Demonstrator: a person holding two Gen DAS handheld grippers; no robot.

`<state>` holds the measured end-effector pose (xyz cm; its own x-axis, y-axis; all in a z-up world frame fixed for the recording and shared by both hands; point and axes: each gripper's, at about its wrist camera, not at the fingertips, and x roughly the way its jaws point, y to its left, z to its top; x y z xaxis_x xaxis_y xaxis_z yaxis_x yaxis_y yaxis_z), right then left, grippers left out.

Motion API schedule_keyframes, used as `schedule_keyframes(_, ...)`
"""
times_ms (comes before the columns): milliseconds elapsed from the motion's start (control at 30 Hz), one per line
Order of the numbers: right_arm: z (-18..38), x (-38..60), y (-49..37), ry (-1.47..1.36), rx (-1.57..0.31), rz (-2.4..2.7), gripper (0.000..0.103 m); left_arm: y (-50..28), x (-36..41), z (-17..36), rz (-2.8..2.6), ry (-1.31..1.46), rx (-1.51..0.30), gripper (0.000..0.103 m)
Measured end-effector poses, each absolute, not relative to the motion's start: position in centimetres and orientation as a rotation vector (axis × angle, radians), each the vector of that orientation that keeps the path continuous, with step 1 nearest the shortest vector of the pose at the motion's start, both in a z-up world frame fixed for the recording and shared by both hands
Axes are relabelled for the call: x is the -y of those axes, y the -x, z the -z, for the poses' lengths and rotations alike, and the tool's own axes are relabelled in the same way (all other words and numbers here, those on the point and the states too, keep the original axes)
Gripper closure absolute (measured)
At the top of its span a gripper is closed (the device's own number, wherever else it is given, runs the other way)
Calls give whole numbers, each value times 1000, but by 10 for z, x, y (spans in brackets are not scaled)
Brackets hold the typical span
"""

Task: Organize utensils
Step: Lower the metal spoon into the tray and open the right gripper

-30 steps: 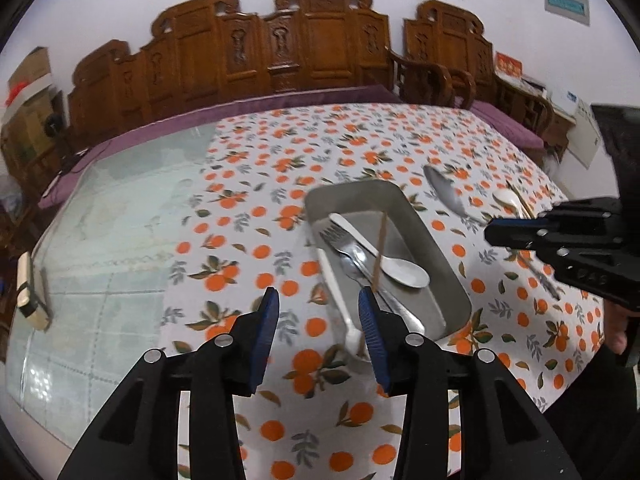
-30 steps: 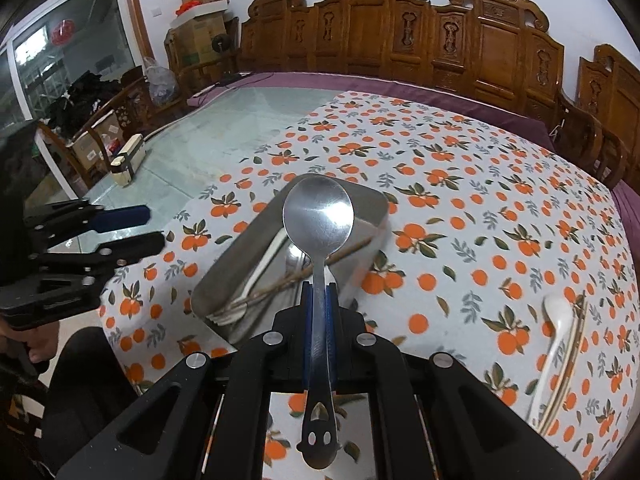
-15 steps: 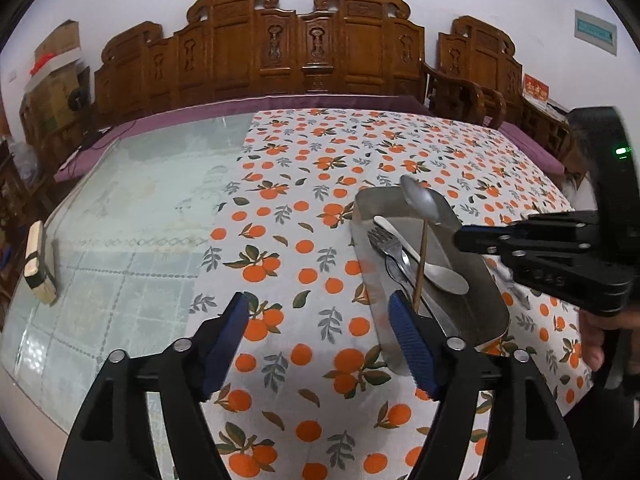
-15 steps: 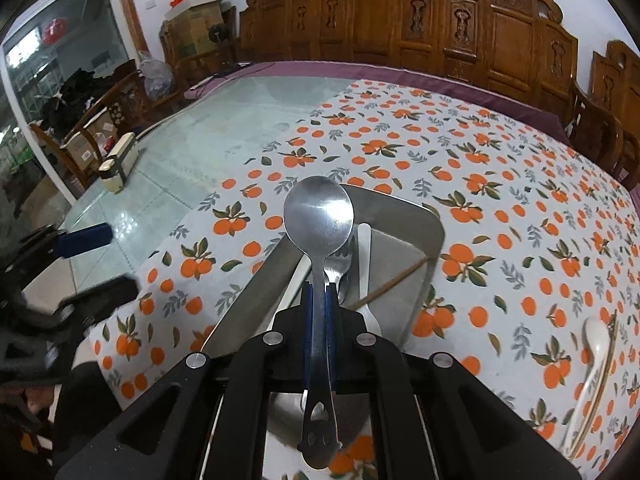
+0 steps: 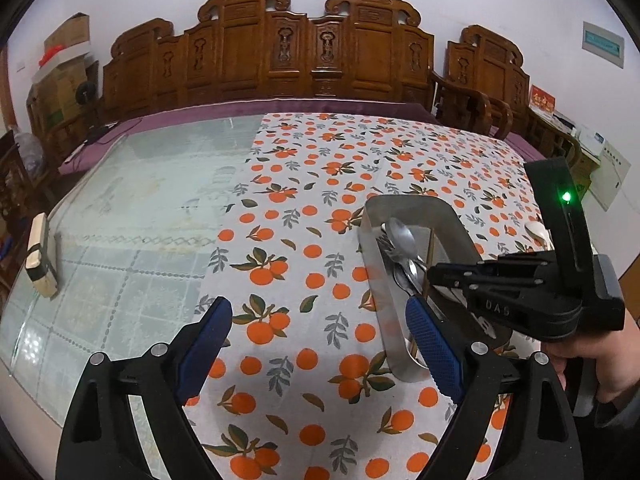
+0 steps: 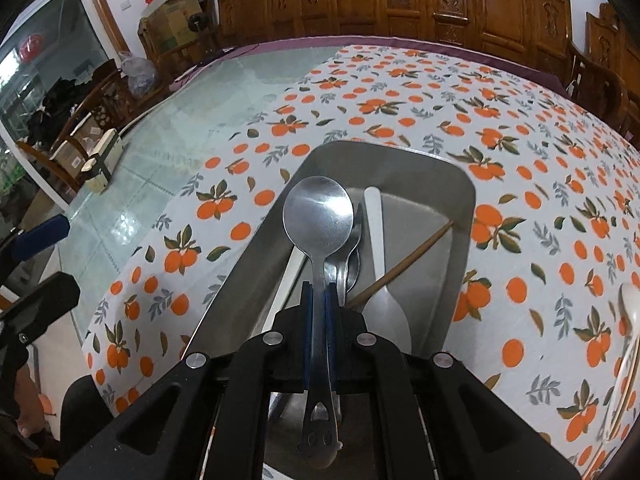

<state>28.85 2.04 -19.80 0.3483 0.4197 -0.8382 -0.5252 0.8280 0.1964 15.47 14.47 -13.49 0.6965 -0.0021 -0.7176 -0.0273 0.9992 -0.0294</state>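
Observation:
My right gripper (image 6: 319, 296) is shut on the handle of a steel spoon (image 6: 318, 216), held bowl-forward over the steel tray (image 6: 460, 184). In the tray lie a white plastic spoon (image 6: 380, 264), a wooden chopstick (image 6: 404, 266) and more steel cutlery under the held spoon. In the left wrist view the right gripper (image 5: 436, 276) reaches over the tray (image 5: 412, 202) with the spoon (image 5: 402, 236) low inside it. My left gripper (image 5: 320, 336) is open and empty, above the tablecloth left of the tray.
A white spoon (image 6: 630, 312) lies on the orange-print tablecloth (image 6: 400, 92) at the right; it also shows in the left wrist view (image 5: 536, 230). Bare glass tabletop (image 5: 132, 200) lies left, with a small block (image 5: 40, 256) near its edge. Carved wooden chairs (image 5: 312, 52) line the far side.
My right gripper has carried the steel spoon down and forward over the tray, now low inside it. My left gripper has opened wide and pulled back to the left.

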Motion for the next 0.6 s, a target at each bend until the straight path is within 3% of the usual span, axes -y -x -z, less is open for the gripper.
schedule_keyframes(267,196,-15,-281,129,-1035,-640,94,-153,-140,133,-12,26,-791,18)
schedule_keyframes(600,133,39,-242,178,-894,-674,94,-145,-119,117,19,10,-751,18)
